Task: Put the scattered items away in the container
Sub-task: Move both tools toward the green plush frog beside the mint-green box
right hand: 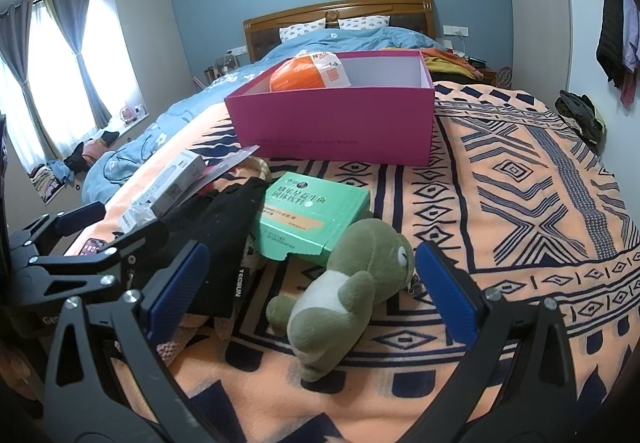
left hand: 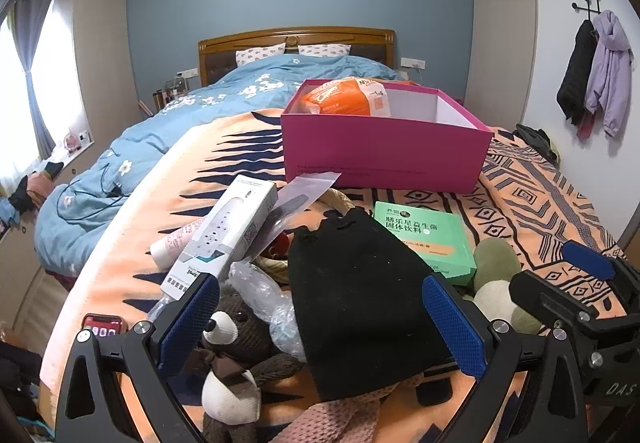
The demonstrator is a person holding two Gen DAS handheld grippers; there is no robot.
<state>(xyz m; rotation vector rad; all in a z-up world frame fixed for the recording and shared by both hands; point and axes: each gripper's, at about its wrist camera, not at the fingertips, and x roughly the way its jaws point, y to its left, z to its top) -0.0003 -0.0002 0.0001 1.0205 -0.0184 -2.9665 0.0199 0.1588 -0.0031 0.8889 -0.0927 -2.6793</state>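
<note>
Container: open magenta cardboard box (right hand: 336, 119), on the orange patterned blanket (right hand: 520, 179) mid-bed; orange-and-white plastic package (right hand: 308, 73) inside, at its left end.
Scattered items: heaped on the blanket in front of the box.
Green flat carton (right hand: 312, 219): just before the box, touching the green plush frog (right hand: 348, 283).
Black fabric pouch (left hand: 360, 295): left of the carton.
White long carton (left hand: 228, 235): tilted, at the heap's left.
Brown plush bear (left hand: 236, 355): nearest edge.
Left gripper (left hand: 320, 327): jaws wide apart, empty, either side of the pouch.
Right gripper (right hand: 312, 291): jaws wide apart, empty, frog between them.
</note>
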